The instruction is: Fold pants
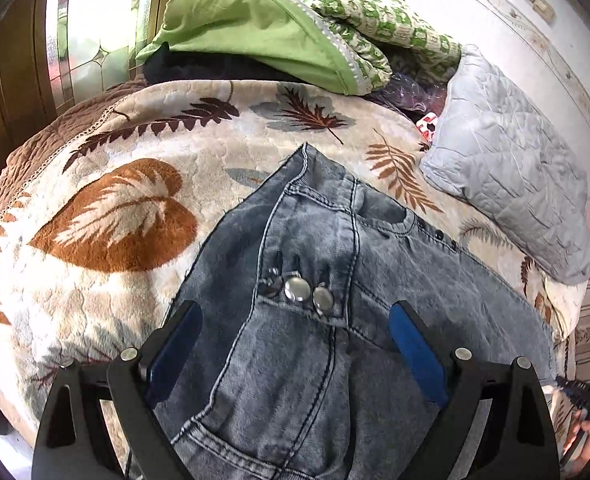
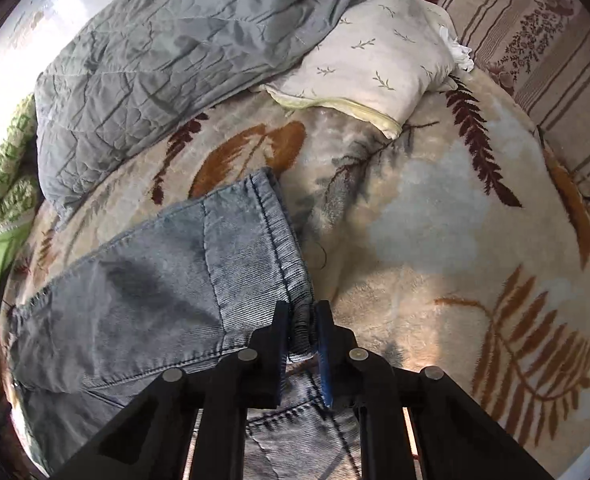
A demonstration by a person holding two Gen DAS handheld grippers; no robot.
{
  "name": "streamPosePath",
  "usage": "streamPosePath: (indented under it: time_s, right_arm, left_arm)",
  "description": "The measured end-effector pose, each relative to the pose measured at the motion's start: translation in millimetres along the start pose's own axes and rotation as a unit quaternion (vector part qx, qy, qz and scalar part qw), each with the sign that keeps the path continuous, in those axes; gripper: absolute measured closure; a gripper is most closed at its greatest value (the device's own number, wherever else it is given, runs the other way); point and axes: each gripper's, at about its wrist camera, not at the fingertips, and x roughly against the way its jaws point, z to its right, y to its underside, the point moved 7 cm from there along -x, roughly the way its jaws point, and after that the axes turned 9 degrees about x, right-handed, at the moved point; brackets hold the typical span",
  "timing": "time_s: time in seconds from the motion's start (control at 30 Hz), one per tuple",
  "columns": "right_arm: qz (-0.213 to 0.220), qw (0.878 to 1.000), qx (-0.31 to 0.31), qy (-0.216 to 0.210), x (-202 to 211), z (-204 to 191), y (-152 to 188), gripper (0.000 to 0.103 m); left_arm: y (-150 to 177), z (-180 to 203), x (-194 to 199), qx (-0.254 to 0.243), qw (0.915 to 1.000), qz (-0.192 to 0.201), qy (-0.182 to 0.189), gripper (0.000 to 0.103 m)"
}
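Faded blue denim pants point(image 1: 315, 272) lie on a bed covered by a leaf-print blanket point(image 1: 107, 216), waistband buttons point(image 1: 299, 290) facing up. The left claw point(image 1: 295, 344) hovers spread wide over the waist, holding nothing, while the right claw point(image 2: 301, 336) is clenched on the bunched leg hem point(image 2: 279, 240). To fold well, the right claw should probably carry the hem flat toward the waist, keeping edges aligned, with the left pinning the waistband so nothing slides.

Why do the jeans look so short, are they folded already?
Partly folded. In the right wrist view the jeans have a leg doubled back over themselves, its hem pinched by the right gripper. The left gripper is open.
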Motion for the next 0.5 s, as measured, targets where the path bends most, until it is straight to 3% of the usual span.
streamPosePath:
  time_s: [0.07, 0.13, 0.27, 0.37, 0.5]
  right_arm:
    - [-0.039, 0.999, 0.011, 0.011, -11.0, 3.3, 7.2, 0.078]
    - [-0.008, 1.0, 0.005, 0.002, 2.1, 4.3, -1.6, 0.075]
    - [0.052, 0.997, -0.028, -0.05, 23.7, 1.9, -36.1, 0.034]
    - [0.05, 0.994, -0.028, -0.098, 11.4, -10.0, -66.4, 0.034]
    - [0.031, 0.991, -0.027, -0.125, -15.3, -18.9, -99.5, 0.035]
  left_arm:
    - [-18.8, 2.9, -9.1, 0.013, 0.9997, -0.012, 0.017, 0.009]
    - [-38.4, 10.3, -22.0, 0.02, 0.9987, -0.029, 0.037, 0.009]
    - [-77.6, 24.9, -57.2, 0.034, 0.9972, -0.049, 0.045, 0.009]
    - [-91.7, 34.2, -87.0, 0.042, 0.9951, -0.074, 0.05, 0.009]
    - [-96.2, 42.6, -116.3, 0.029, 0.994, -0.095, 0.045, 0.018]
